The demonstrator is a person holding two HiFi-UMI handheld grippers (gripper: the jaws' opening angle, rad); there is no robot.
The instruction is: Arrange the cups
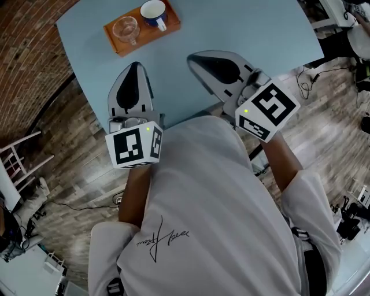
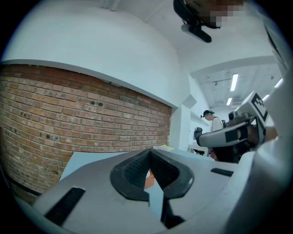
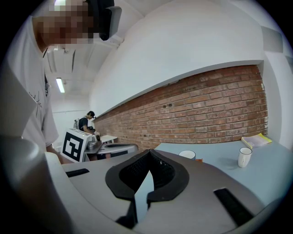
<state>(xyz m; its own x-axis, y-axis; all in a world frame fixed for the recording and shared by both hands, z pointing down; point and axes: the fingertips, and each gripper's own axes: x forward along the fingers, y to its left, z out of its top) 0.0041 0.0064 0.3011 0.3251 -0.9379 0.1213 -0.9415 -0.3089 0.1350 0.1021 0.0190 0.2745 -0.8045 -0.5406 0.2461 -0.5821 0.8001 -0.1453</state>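
Brick wall (image 2: pixel 68 109) edges the blue table (image 1: pixel 231 29), where left hand-held gripper (image 1: pixel 136 65) and right hand-held gripper (image 1: pixel 192 58) hover pressed together, empty.

Orange tray (image 2: pixel 148 181) mostly hidden behind left claw (image 2: pixel 150 151).

Tray (image 1: pixel 147 33) at the bench's (image 1: pixel 243 29) far-left corner. Glass cup (image 1: pixel 125 29) on tray's left half, mug (image 1: pixel 154 11) on its right. Left claw (image 1: pixel 136 66) and right claw (image 1: pixel 193 59) side by side over bench's near edge, apart from tray.

Orange tray (image 1: pixel 145 34); blue cup (image 1: pixel 154 11), white inside; pale blue table (image 1: pixel 248 29).
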